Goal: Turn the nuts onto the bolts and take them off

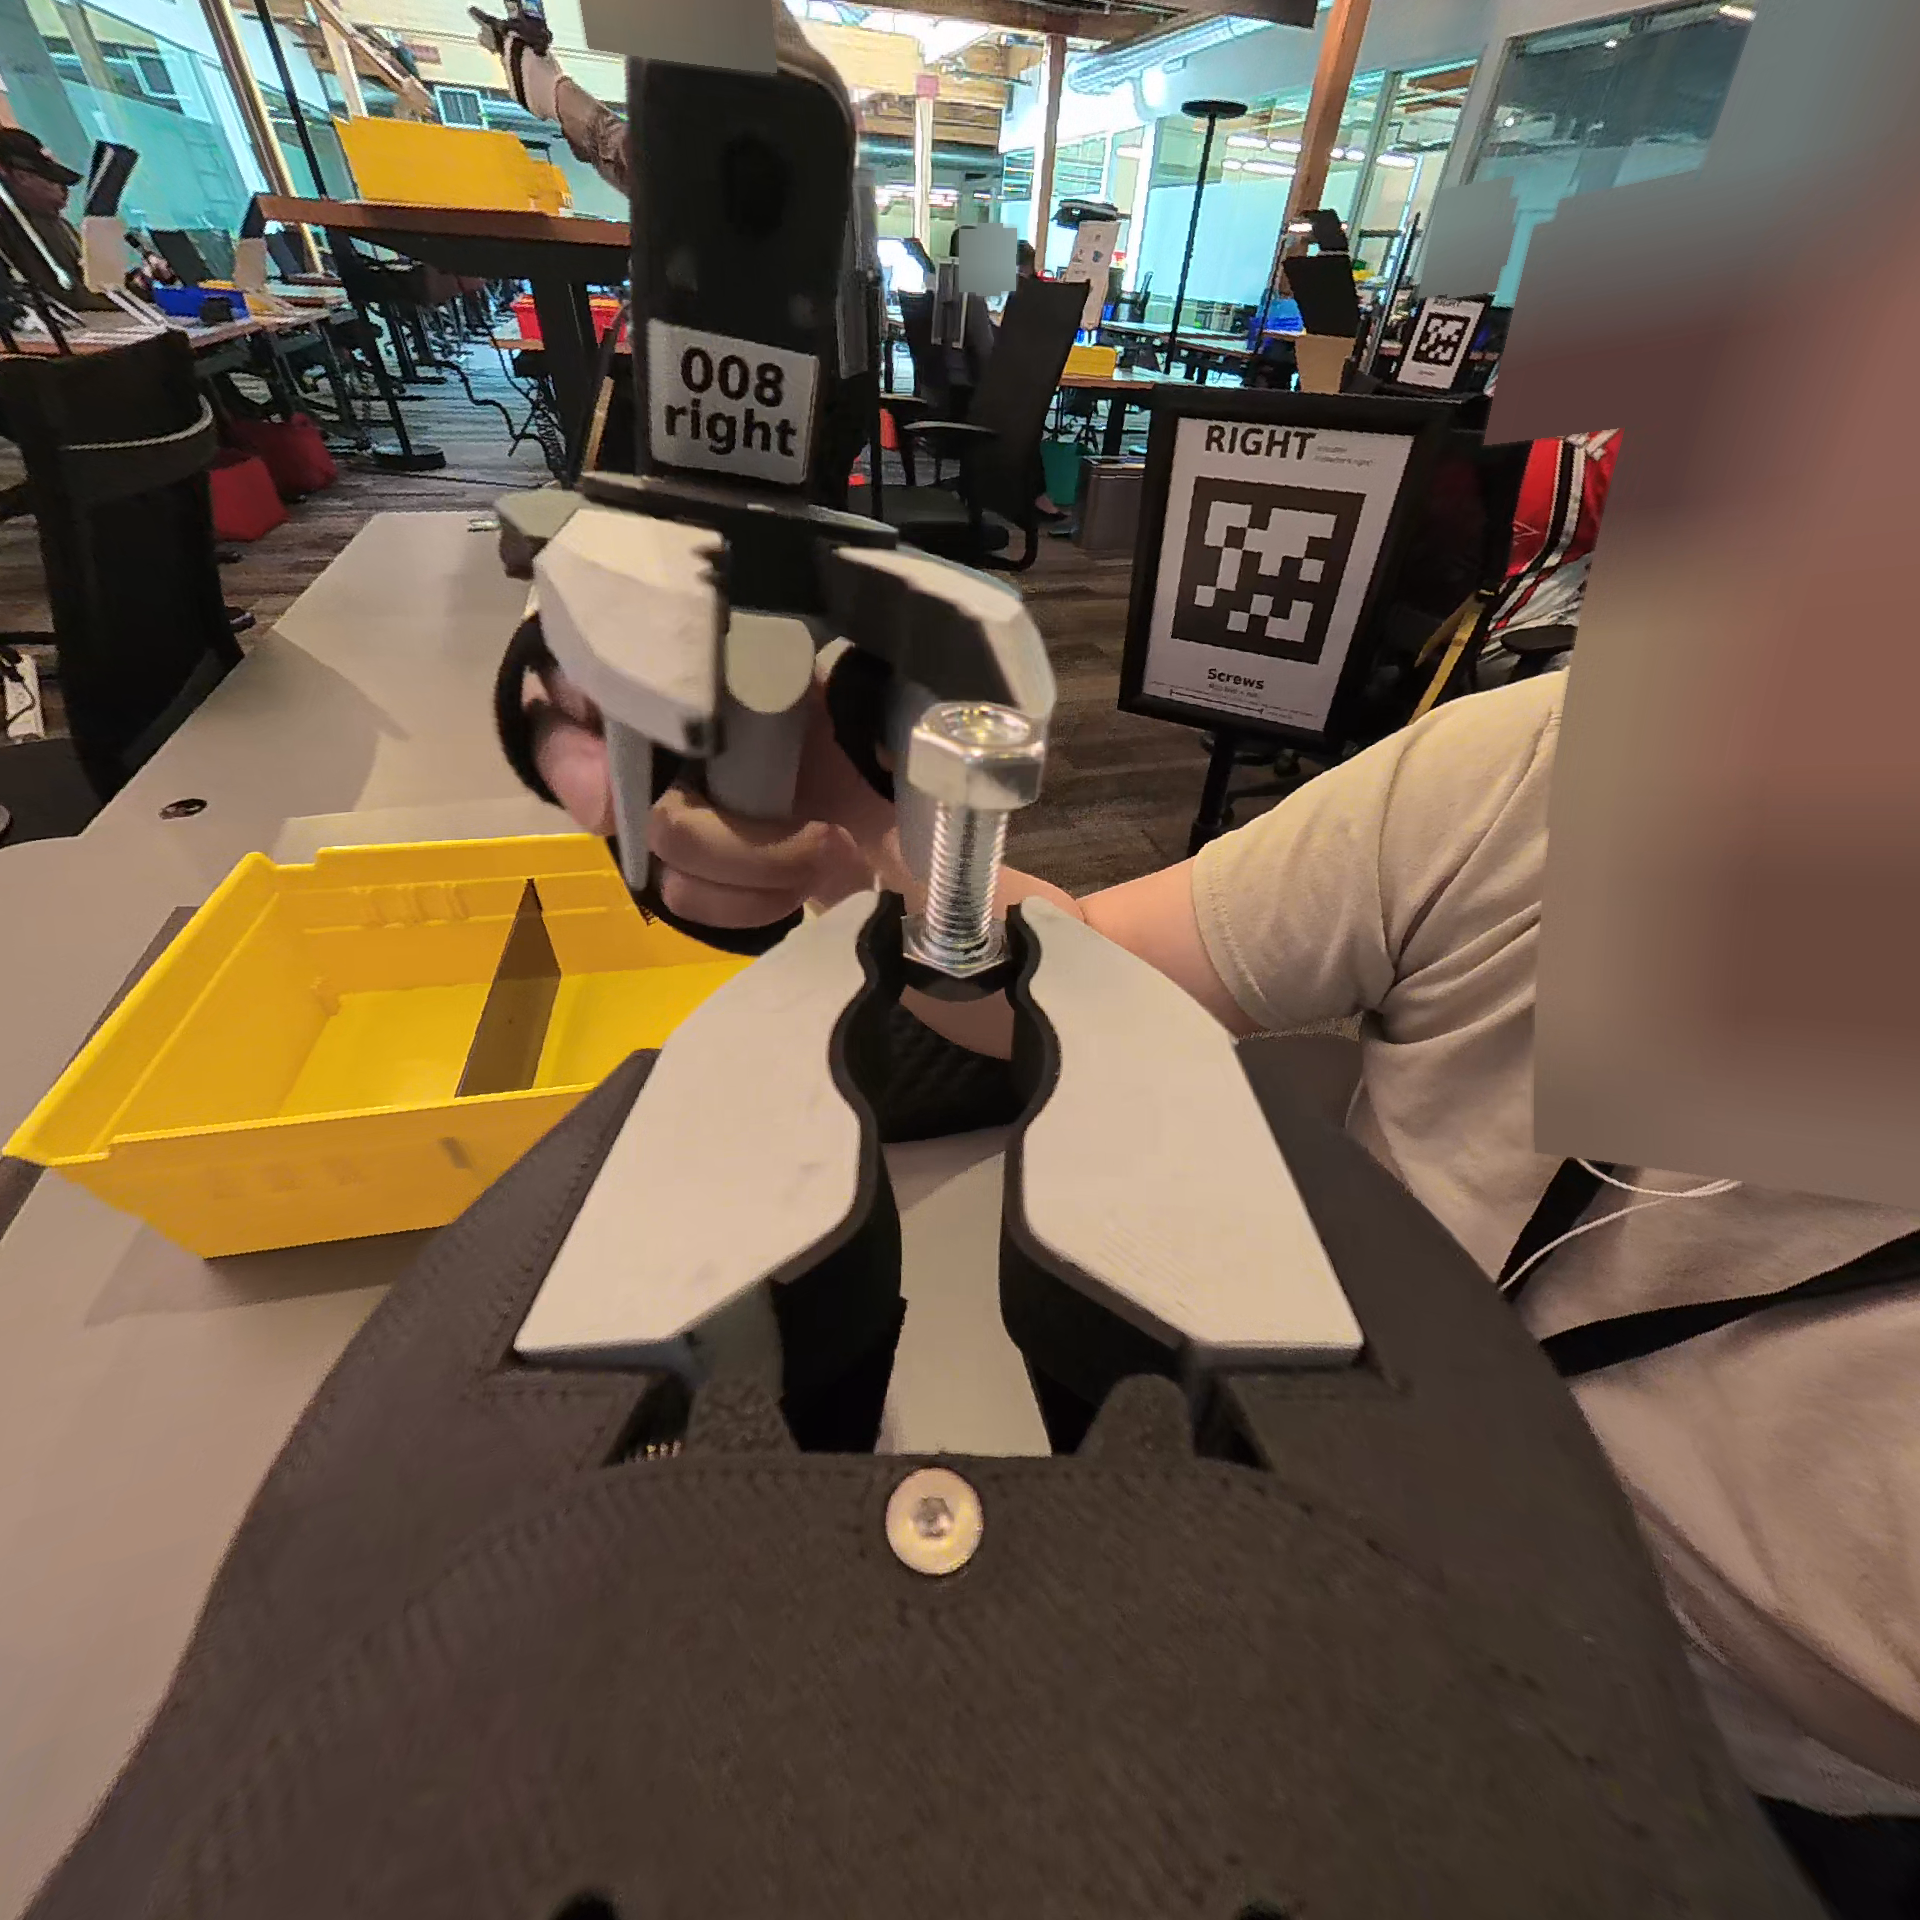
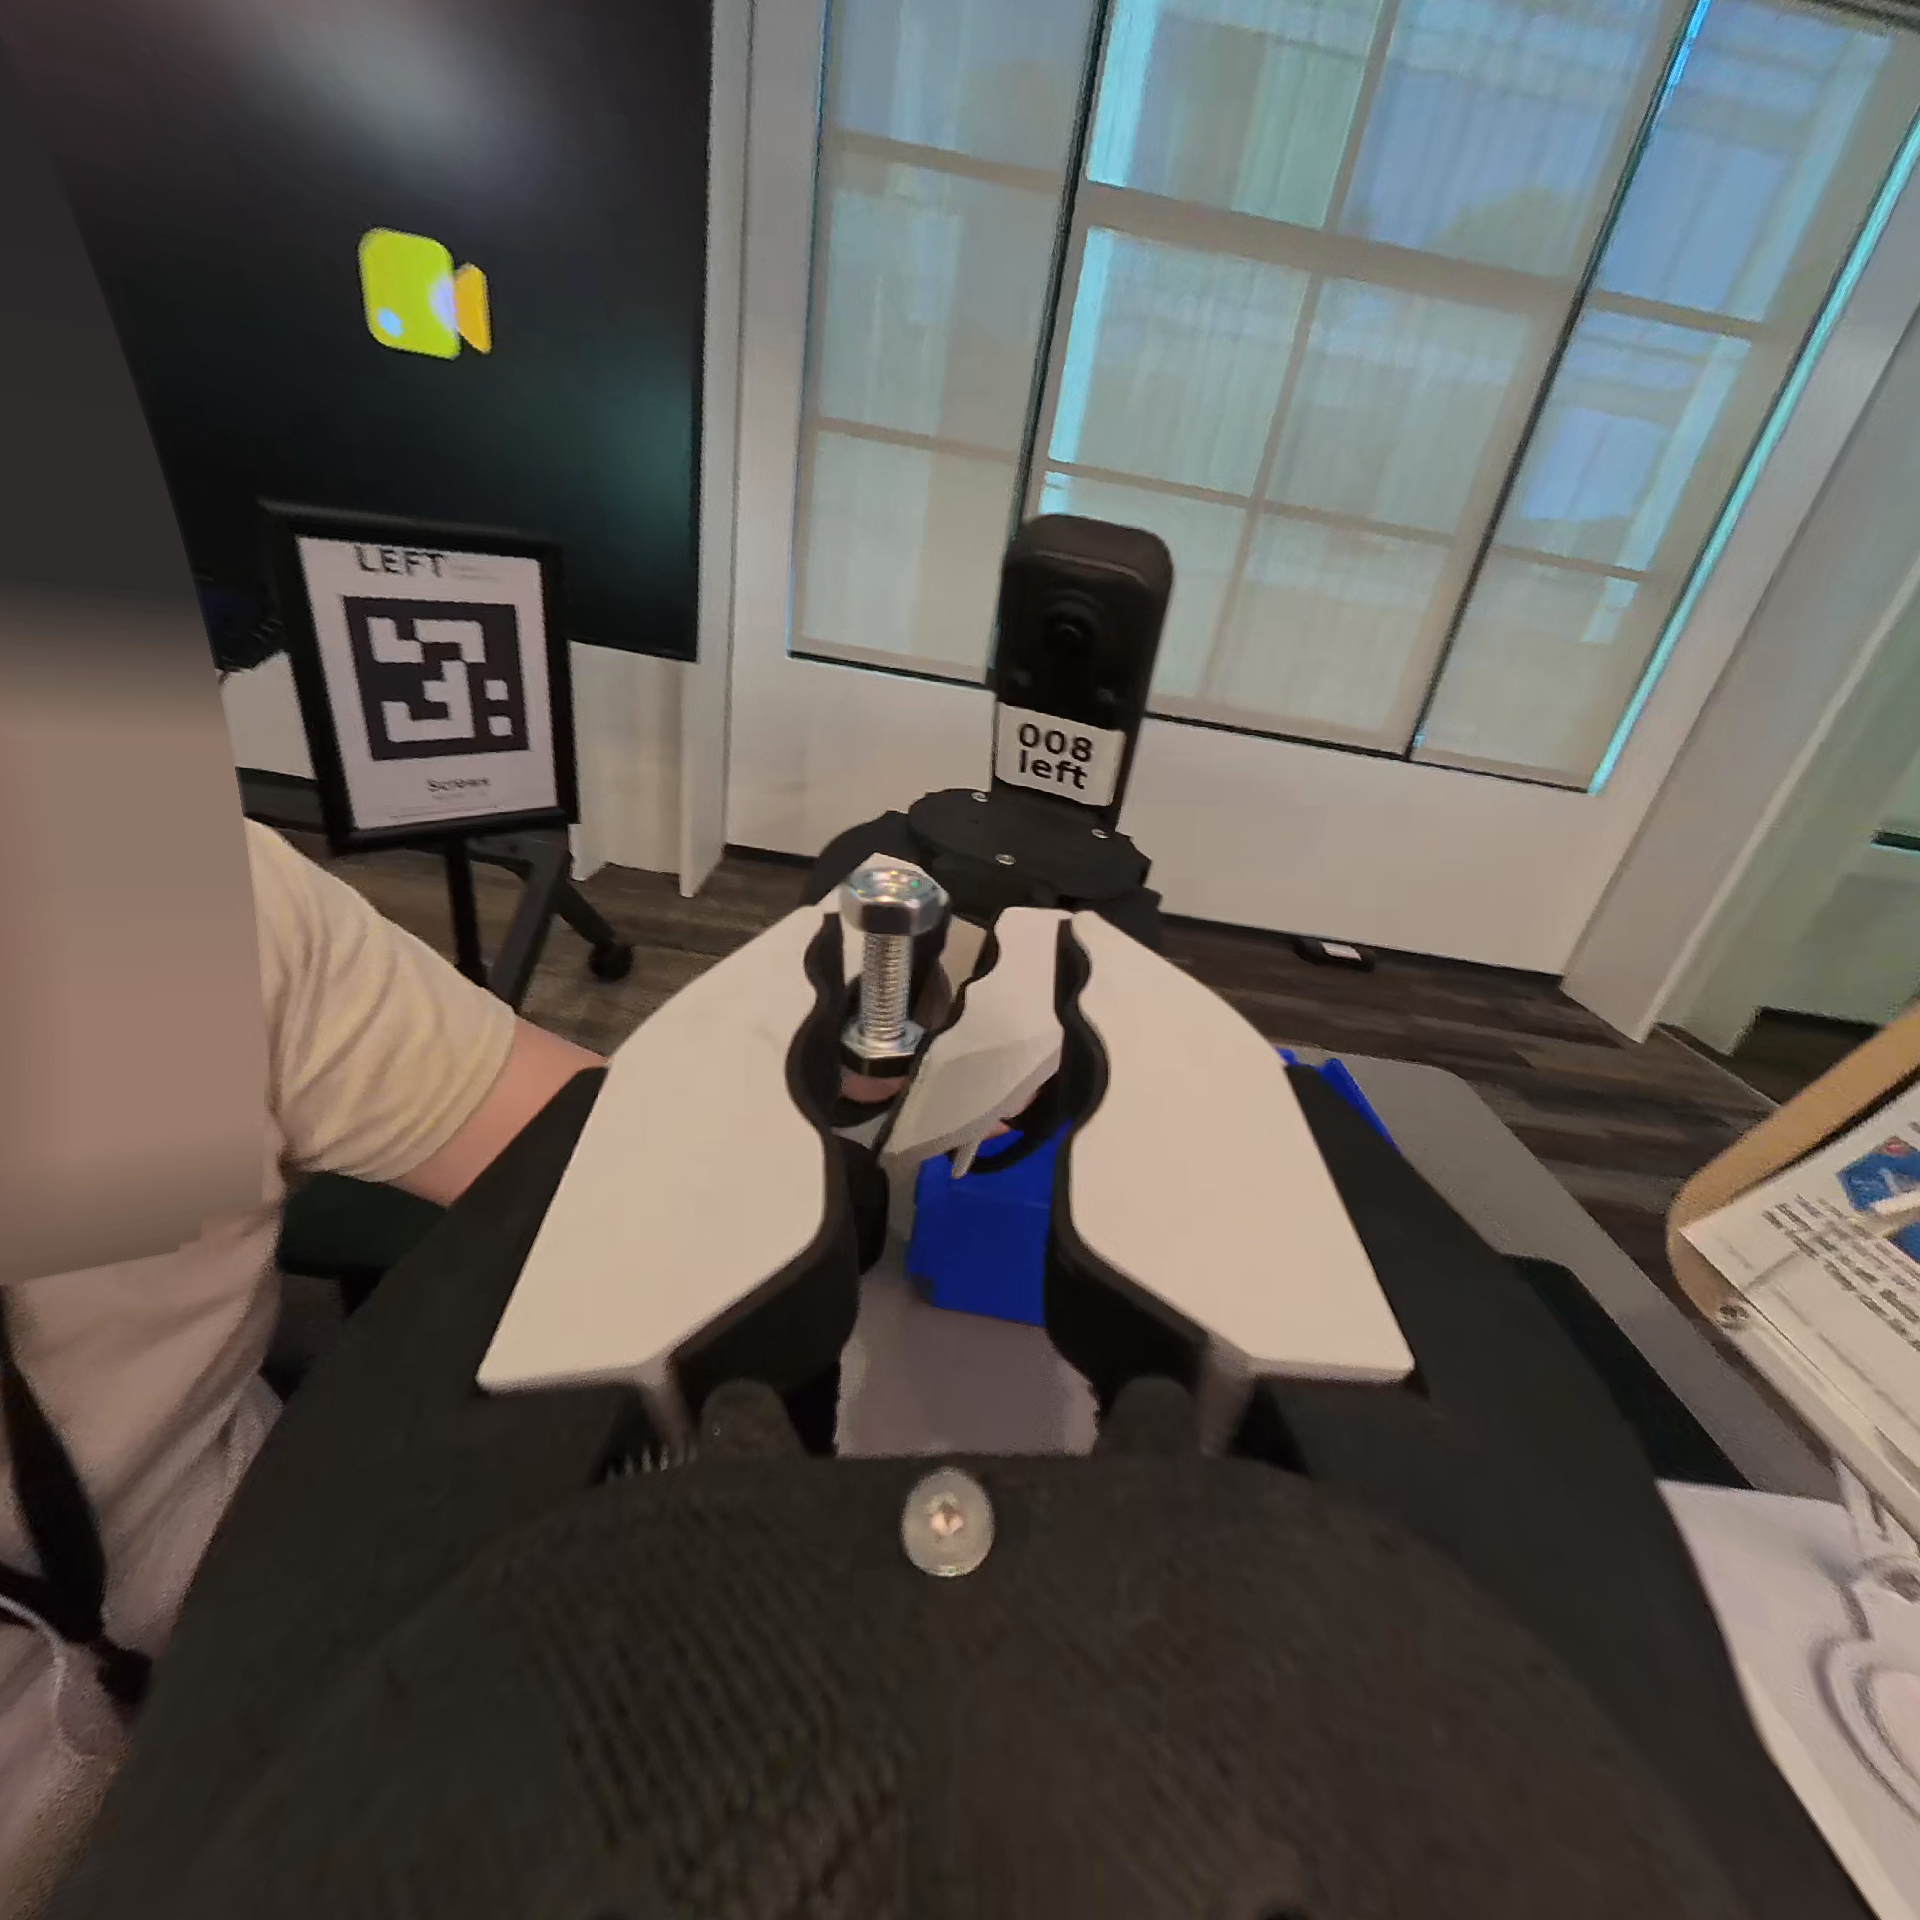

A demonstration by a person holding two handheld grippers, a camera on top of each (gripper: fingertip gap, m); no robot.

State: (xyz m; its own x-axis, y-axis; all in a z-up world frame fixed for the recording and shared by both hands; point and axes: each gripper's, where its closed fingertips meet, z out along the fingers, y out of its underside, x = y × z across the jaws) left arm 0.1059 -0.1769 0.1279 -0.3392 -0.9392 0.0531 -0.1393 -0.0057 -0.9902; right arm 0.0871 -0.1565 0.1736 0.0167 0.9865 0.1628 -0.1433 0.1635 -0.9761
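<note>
A silver bolt (image 1: 961,862) stands upright in the air, hex head (image 1: 977,750) on top and a nut (image 1: 951,948) at the lower end of its thread. My left gripper (image 1: 951,935) is shut on the nut. The bolt (image 2: 883,971) and nut (image 2: 881,1039) also show in the right wrist view. My right gripper (image 2: 945,935) is open, its jaws wide apart. The bolt head (image 2: 894,899) sits between them, close to the left fingertip (image 2: 800,956). One left gripper finger (image 2: 987,1049) also reaches between them.
A yellow bin (image 1: 260,1164) with a dark divider stands on the grey table (image 1: 156,1455) at the left. A blue bin (image 2: 977,1236) lies below my right gripper. Marker signs on stands (image 1: 1268,582) (image 2: 431,686) flank the table. Papers (image 2: 1829,1268) lie at the right. The person's arm (image 1: 1351,914) is close behind. The left gripper's tips are roughly 5 cm from the right gripper's.
</note>
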